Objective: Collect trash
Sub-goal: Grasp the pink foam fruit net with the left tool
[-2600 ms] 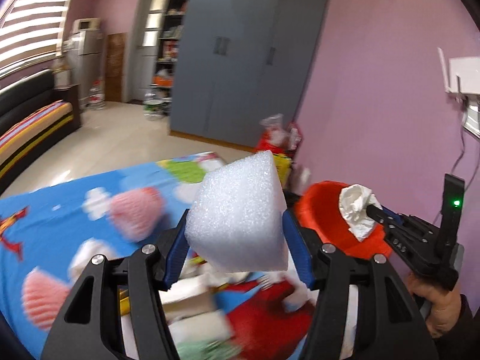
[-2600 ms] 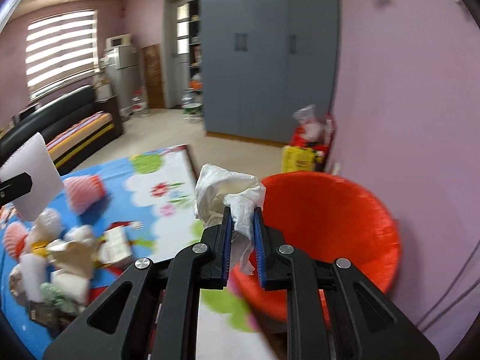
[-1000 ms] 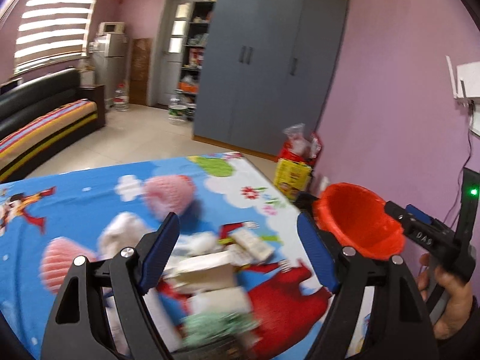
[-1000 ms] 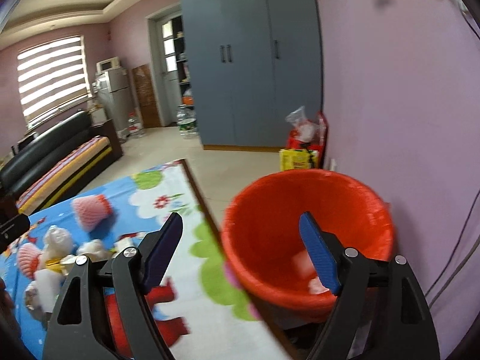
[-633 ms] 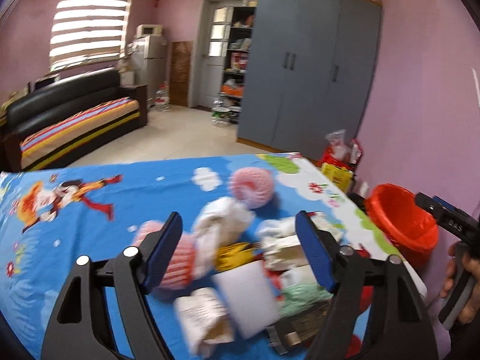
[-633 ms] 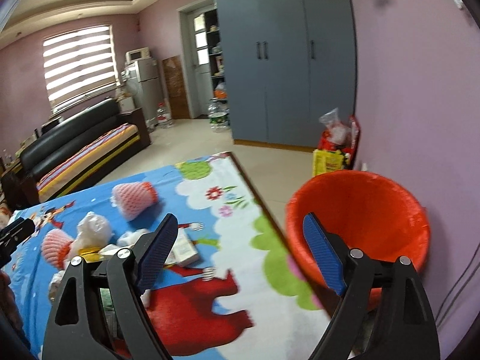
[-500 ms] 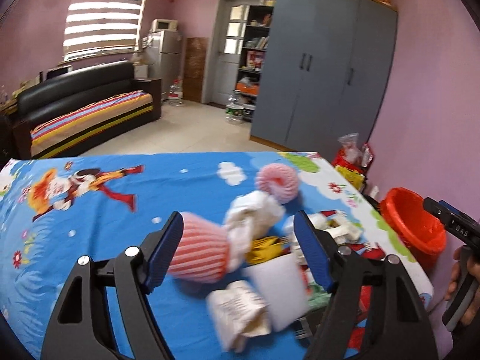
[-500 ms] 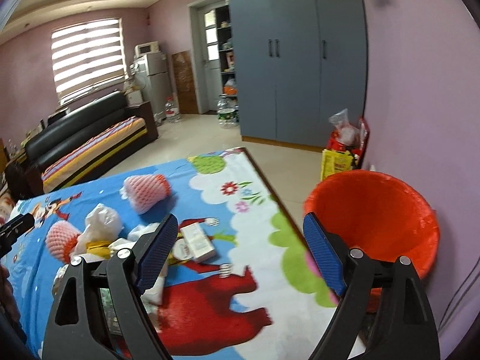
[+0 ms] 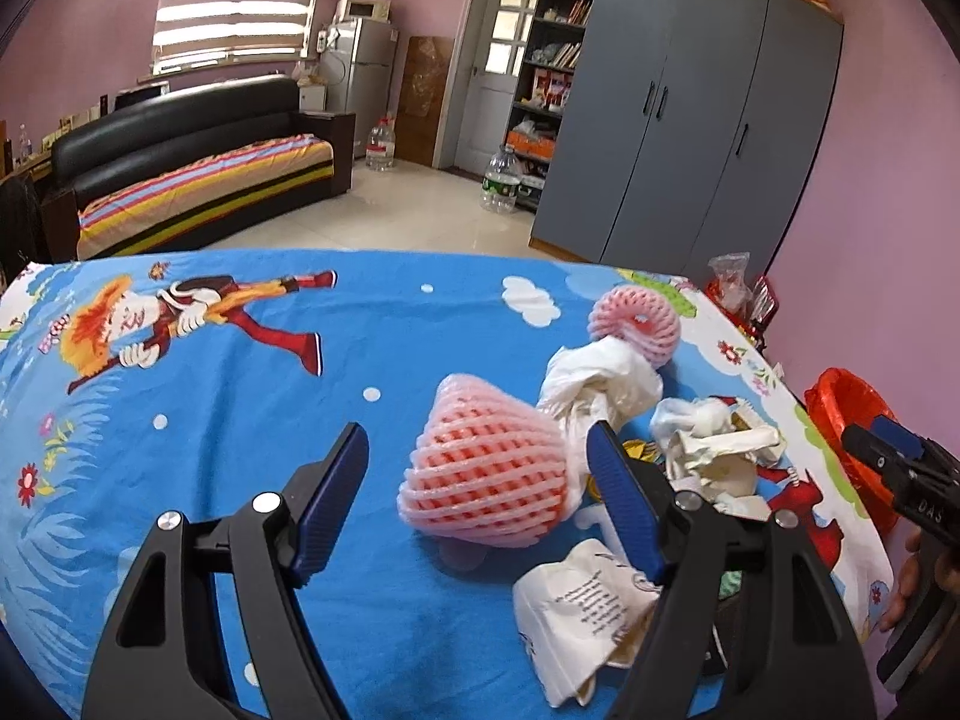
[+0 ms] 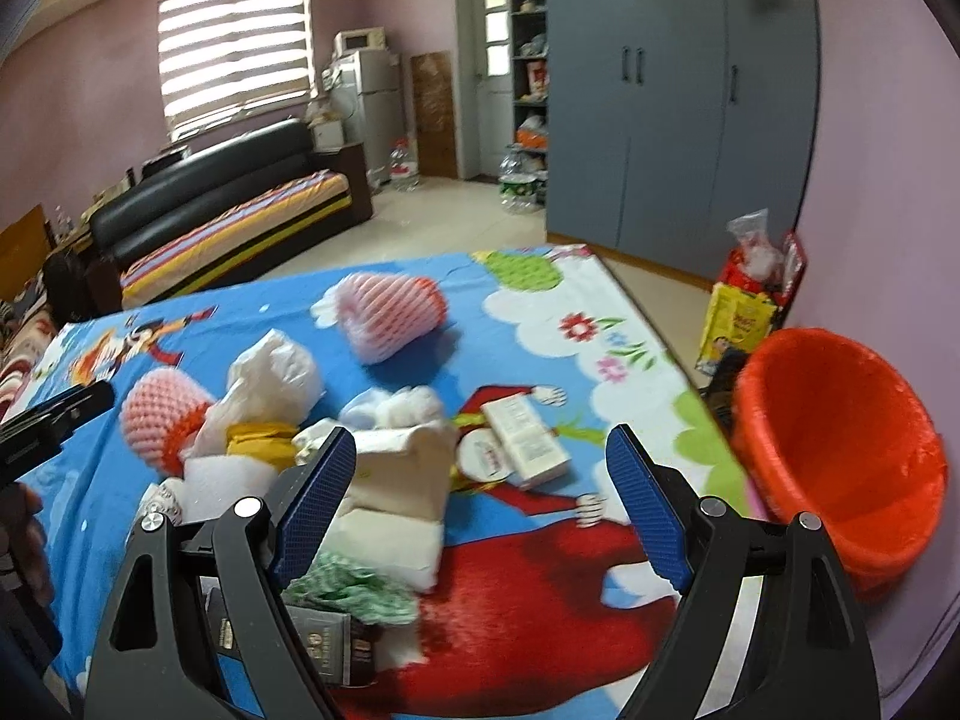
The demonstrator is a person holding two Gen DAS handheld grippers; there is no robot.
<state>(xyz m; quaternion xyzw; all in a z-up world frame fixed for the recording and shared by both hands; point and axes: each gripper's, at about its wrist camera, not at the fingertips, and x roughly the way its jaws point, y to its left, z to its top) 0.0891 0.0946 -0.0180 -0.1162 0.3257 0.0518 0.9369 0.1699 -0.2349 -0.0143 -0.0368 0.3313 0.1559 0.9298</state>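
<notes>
A pile of trash lies on the cartoon-print table cover (image 9: 240, 396). My left gripper (image 9: 480, 504) is open and empty, with a pink foam fruit net (image 9: 486, 474) just beyond and between its fingers. A white plastic bag (image 9: 600, 384), a second pink net (image 9: 636, 324) and crumpled paper (image 9: 588, 606) lie nearby. My right gripper (image 10: 480, 504) is open and empty above a white box (image 10: 525, 435), white foam pieces (image 10: 390, 534) and green-white wrapping (image 10: 354, 594). The orange bin (image 10: 840, 450) stands off the table's right edge.
My right gripper also shows at the right edge of the left wrist view (image 9: 900, 480). A black sofa (image 9: 180, 174), a grey wardrobe (image 9: 690, 120) and bags on the floor (image 10: 750, 288) stand beyond the table. A pink wall is close on the right.
Both grippers let go of the foam block and tissue at the bin, opened, and swung back left over the trash pile. The left gripper has come closer to the pink net.
</notes>
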